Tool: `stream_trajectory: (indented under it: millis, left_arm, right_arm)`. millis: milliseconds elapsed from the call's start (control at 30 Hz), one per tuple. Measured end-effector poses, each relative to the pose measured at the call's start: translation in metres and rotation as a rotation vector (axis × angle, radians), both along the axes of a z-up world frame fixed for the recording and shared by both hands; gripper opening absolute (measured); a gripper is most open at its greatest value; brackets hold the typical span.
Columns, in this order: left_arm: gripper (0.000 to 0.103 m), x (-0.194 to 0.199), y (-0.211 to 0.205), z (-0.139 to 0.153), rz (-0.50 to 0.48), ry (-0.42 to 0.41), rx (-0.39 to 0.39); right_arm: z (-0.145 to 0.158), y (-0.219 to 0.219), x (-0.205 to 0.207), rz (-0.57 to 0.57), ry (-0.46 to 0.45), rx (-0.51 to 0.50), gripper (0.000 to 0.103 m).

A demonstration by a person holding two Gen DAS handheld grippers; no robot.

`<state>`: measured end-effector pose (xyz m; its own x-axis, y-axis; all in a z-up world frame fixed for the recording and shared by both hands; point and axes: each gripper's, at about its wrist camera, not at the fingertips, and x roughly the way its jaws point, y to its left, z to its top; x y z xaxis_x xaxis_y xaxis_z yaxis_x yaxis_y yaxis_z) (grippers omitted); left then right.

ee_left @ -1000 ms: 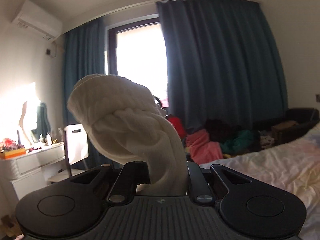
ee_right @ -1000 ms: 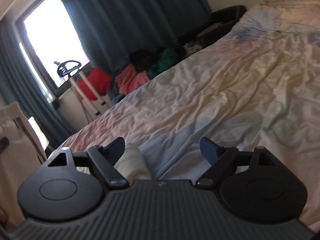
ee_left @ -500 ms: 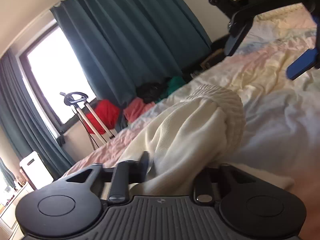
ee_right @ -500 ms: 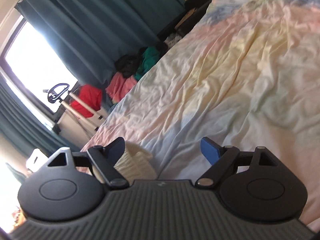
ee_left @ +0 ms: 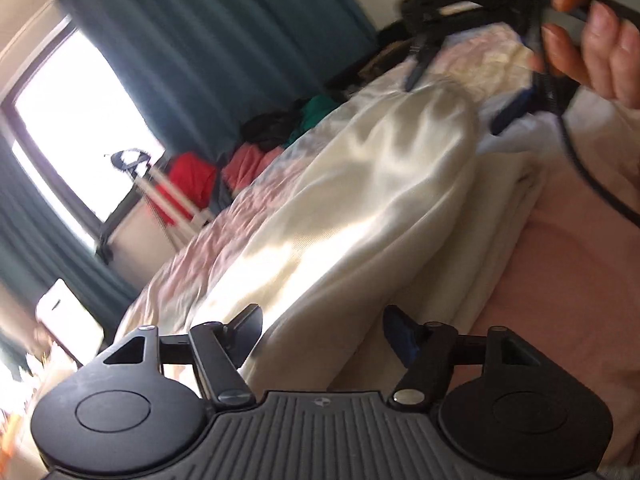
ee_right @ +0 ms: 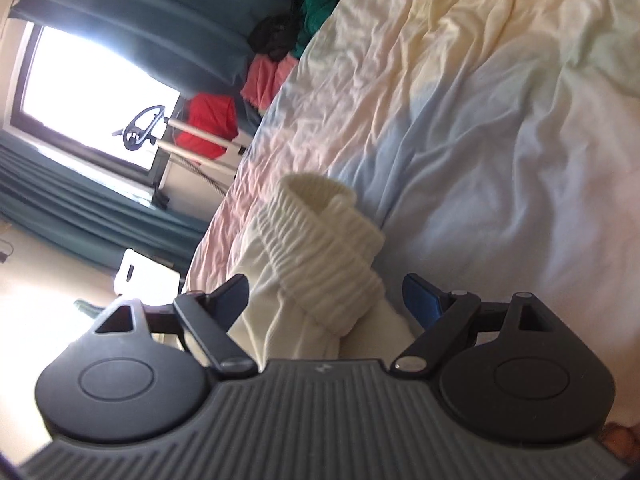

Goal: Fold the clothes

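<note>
Here the cream garment (ee_left: 360,208) lies on the rumpled pastel bedsheet (ee_right: 500,120) before teal curtains (ee_left: 224,48), between the opening left gripper (ee_left: 322,330) jaws and the spread right gripper (ee_right: 326,296) jaws.

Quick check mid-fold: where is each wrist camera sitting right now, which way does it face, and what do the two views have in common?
Left wrist: sits behind the left claw, low over the bed, facing along the cream garment toward the window; its jaws are opening around the cloth, and a hand with the right claw shows top right.
Right wrist: sits behind the right claw, looking across the bed toward the same window; open jaws straddle the garment's ribbed band.
Shared: garment, bed, window, curtains, clothes pile.
</note>
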<state>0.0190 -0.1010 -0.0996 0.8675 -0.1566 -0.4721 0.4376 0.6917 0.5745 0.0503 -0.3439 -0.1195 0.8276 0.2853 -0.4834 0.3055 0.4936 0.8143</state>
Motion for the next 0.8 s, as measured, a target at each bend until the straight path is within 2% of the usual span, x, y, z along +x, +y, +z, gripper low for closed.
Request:
stream_trajectory:
  millis: [67, 167, 300, 333, 367, 400, 500, 600, 667, 700, 800]
  left_arm:
    - [0.058, 0.001, 0.025, 0.002, 0.065, 0.018, -0.076]
    - [0.048, 0.001, 0.034, 0.017, 0.121, 0.047, -0.196]
    - [0.042, 0.006, 0.045, 0.031, 0.17, 0.062, -0.289]
    - [0.04, 0.007, 0.049, 0.032, 0.181, 0.067, -0.306]
    - [0.039, 0.003, 0.047, 0.034, 0.192, 0.068, -0.31]
    - [0.038, 0.001, 0.049, 0.035, 0.197, 0.072, -0.319]
    - [0.03, -0.01, 0.054, 0.038, 0.203, 0.082, -0.341]
    - [0.023, -0.021, 0.06, 0.041, 0.198, 0.095, -0.373]
    - [0.022, -0.028, 0.062, 0.042, 0.192, 0.109, -0.388]
    - [0.022, -0.031, 0.062, 0.041, 0.193, 0.125, -0.388]
    - [0.022, -0.028, 0.059, 0.033, 0.213, 0.169, -0.359]
  right_arm:
    - [-0.002, 0.008, 0.007, 0.024, 0.031, -0.014, 0.086]
    - [-0.003, 0.019, 0.016, 0.033, 0.061, -0.062, 0.085]
    - [0.004, 0.03, 0.017, 0.005, 0.028, -0.166, 0.069]
    - [0.006, 0.034, 0.016, 0.011, 0.017, -0.188, 0.068]
    - [0.008, 0.038, 0.015, 0.019, 0.007, -0.214, 0.066]
    - [0.011, 0.042, 0.013, 0.033, 0.006, -0.256, 0.058]
    - [0.019, 0.049, 0.008, 0.051, -0.005, -0.335, 0.045]
    - [0.028, 0.047, -0.003, 0.001, -0.065, -0.335, 0.042]
    - [0.034, 0.045, -0.01, -0.027, -0.094, -0.345, 0.041]
    - [0.035, 0.045, -0.012, -0.035, -0.093, -0.355, 0.041]
    - [0.023, 0.045, -0.007, -0.039, -0.002, -0.379, 0.041]
